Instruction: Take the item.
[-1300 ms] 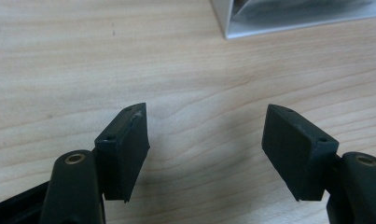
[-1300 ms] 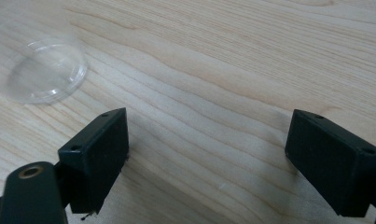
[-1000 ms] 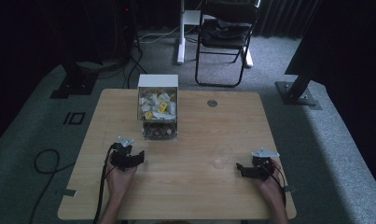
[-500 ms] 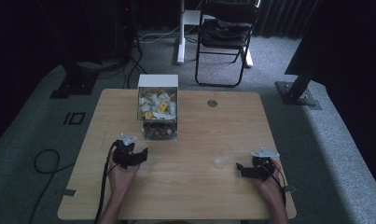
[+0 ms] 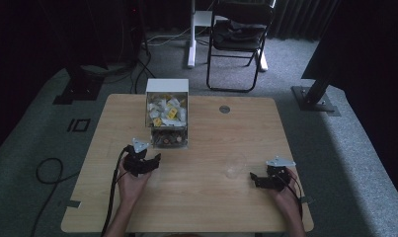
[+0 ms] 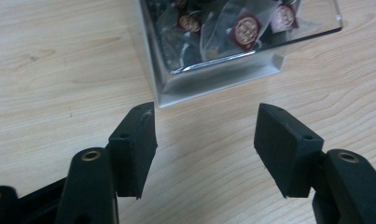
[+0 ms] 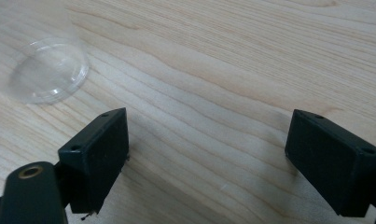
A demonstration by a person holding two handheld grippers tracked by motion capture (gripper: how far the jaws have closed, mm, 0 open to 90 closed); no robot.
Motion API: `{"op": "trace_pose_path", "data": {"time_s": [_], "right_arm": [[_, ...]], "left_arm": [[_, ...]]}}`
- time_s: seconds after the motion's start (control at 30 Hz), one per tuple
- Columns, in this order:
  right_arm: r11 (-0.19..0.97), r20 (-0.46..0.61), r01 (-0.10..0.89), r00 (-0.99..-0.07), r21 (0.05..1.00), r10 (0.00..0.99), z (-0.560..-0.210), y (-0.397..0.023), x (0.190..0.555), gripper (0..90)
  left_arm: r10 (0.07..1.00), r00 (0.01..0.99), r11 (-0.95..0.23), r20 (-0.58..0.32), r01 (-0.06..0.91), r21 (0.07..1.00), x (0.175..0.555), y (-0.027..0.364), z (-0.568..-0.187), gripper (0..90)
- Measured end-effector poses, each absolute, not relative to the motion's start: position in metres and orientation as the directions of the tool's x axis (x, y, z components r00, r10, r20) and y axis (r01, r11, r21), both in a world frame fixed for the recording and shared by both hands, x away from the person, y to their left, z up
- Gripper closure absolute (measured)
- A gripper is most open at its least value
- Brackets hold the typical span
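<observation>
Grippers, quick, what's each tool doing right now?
Left tool: open, empty, facing the clear box.
Right tool: open, empty, near the clear cup.

My left gripper (image 6: pixel 204 140) hovers with jaws spread above the wooden table (image 6: pixel 59 70); just beyond the jaw tips stands a clear box (image 6: pixel 213 79) holding wrapped packets (image 6: pixel 245 29).

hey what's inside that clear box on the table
The clear box holds small clear packets with round dark-red seals, piled up. In the high view, white and yellow packets fill its upper section. Lower layers are covered.
</observation>
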State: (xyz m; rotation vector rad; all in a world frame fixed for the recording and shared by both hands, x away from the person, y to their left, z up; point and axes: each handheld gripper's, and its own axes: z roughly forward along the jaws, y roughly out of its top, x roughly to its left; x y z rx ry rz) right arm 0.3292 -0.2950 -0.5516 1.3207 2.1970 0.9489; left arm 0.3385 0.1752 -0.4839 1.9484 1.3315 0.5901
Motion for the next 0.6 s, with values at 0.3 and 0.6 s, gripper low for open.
{"op": "trace_pose_path", "data": {"time_s": [0.3, 0.6], "right_arm": [[0.321, 0.003, 0.607, -0.470, 0.727, 0.882, -0.552, -0.295, 0.329, 13.3], [0.321, 0.003, 0.607, -0.470, 0.727, 0.882, -0.552, -0.295, 0.329, 13.3]], "left_arm": [[0.917, 0.398, -0.245, -0.015, 0.593, 0.767, 0.341, 0.168, -0.479, 45.8], [0.910, 0.414, -0.255, -0.009, 0.578, 0.775, 0.346, 0.160, -0.472, 46.3]]}}
